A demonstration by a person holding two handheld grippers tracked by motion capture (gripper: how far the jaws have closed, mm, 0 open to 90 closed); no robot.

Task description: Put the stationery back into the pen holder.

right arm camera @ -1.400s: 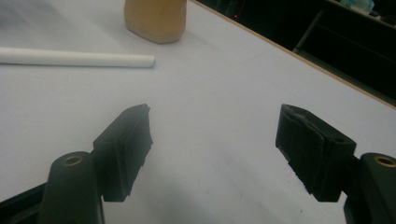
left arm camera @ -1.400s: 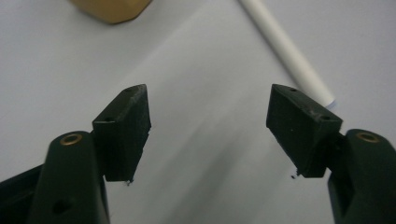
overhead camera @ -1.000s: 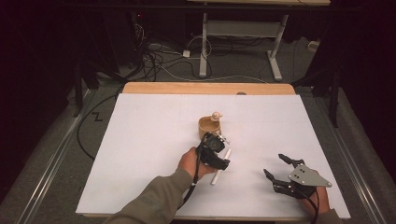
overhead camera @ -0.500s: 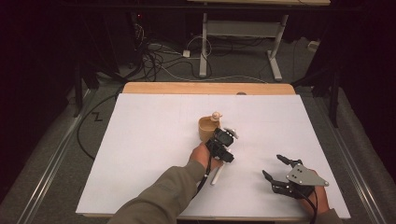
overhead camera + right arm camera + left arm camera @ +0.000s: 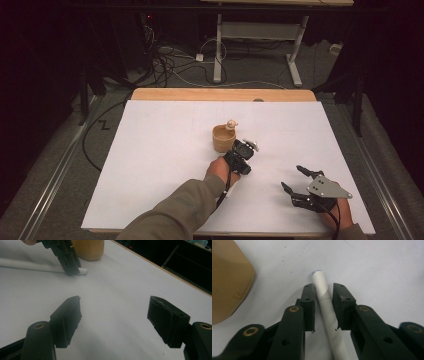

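Left gripper (image 5: 323, 293) with its jaws just closed onto a white tube (image 5: 325, 308) lying flat on the white table (image 5: 150, 165); the pads press the tube from both sides near its far end (the tip projects just beyond them). A tan wooden cup (image 5: 223, 138) stands just beyond and to the left. Right gripper (image 5: 115, 320), near the table's near right corner, rests with jaws spread wide and empty, well apart from the tube.

The tan wooden cup (image 5: 223, 138) stands just beside the left gripper (image 5: 324, 296), blocking passage there; bare white tabletop (image 5: 160, 165) lies open around the right gripper (image 5: 296, 181).
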